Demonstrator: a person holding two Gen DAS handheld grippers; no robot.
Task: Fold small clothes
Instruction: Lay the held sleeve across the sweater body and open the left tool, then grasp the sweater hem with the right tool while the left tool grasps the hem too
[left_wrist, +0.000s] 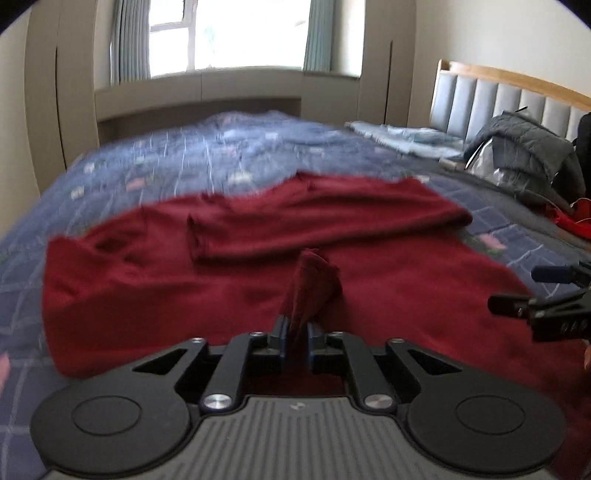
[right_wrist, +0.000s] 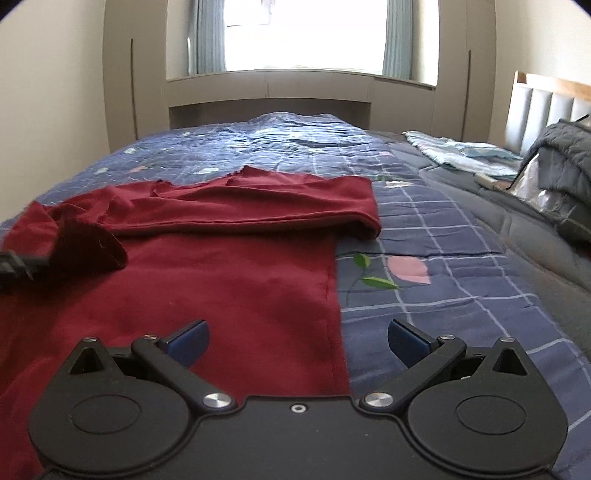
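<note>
Maroon garment lies spread across the near part of the bed, on a blue checked quilt printed with pink flowers and green leaves. Its far portion is doubled over toward the headboard side, forming a long folded band with a rounded edge.

Left gripper has its jaws pressed nearly together on a small bunch of the maroon fabric, which rises in a crumpled peak just beyond the fingertips; in the right wrist view that same pinched tuft shows at the left edge, lifted a little off the rest of the cloth.

Right gripper hangs with its jaws spread wide, the blue pads well apart and holding nothing. It sits low over the garment's right side edge, one finger above the maroon cloth and the other above the quilt, with the hem running between them. From the left wrist view its dark fingers poke in from the right edge, near the cloth's right side.

Farther off by the headboard rest a pale blue folded cloth and a grey quilted jacket heaped over something shiny and silver. A bright window with curtains stands beyond the bed
</note>
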